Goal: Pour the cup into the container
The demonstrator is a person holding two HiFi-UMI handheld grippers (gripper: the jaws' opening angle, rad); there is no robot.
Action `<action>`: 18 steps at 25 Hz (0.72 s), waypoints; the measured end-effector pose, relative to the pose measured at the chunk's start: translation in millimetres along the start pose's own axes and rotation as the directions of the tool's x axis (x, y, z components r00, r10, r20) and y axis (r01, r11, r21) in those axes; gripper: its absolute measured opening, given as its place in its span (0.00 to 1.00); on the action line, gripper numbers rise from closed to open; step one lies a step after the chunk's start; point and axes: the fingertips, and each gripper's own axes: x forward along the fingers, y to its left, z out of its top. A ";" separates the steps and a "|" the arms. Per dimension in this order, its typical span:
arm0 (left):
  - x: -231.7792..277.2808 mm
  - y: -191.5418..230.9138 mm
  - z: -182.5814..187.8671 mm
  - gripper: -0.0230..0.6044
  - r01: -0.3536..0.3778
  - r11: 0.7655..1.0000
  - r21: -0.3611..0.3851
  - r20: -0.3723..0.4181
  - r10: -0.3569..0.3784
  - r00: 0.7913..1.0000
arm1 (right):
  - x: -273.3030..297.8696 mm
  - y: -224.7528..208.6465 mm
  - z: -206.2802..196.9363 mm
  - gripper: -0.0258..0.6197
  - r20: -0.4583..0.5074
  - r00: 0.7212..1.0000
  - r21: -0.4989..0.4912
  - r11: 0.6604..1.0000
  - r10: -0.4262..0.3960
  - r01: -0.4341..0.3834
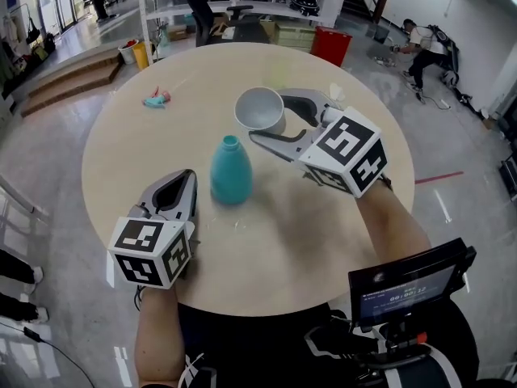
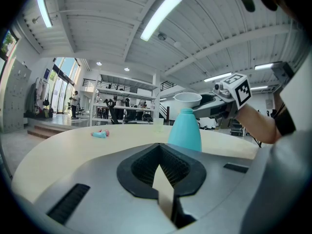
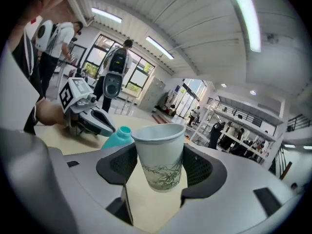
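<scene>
The right gripper (image 1: 268, 116) stood with its jaws spread wide, both pads pressed on the sides of a white paper cup (image 3: 160, 152) printed with bamboo leaves. The cup was held clear of the round table (image 1: 323, 241), just beyond the open-necked teal bottle (image 1: 230, 170). The left gripper (image 1: 189, 176) lay beside the bottle, its jaw tips together and nothing between them.

Head view: from above, looking steeply down on the round table (image 1: 283, 253), with the teal bottle (image 1: 230, 172) near frame centre. Left gripper view: low over the tabletop, facing the bottle at centre right. Right gripper view: close behind a paper cup (image 3: 160, 155), facing back across the same bottle at lower left, which all three views share.
</scene>
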 end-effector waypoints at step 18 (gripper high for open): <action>2.2 1.5 2.6 0.03 -0.003 1.000 -0.009 -0.017 0.002 1.000 | -14.7 -39.2 -134.6 0.50 -0.041 0.998 0.560 0.826 -0.052 0.066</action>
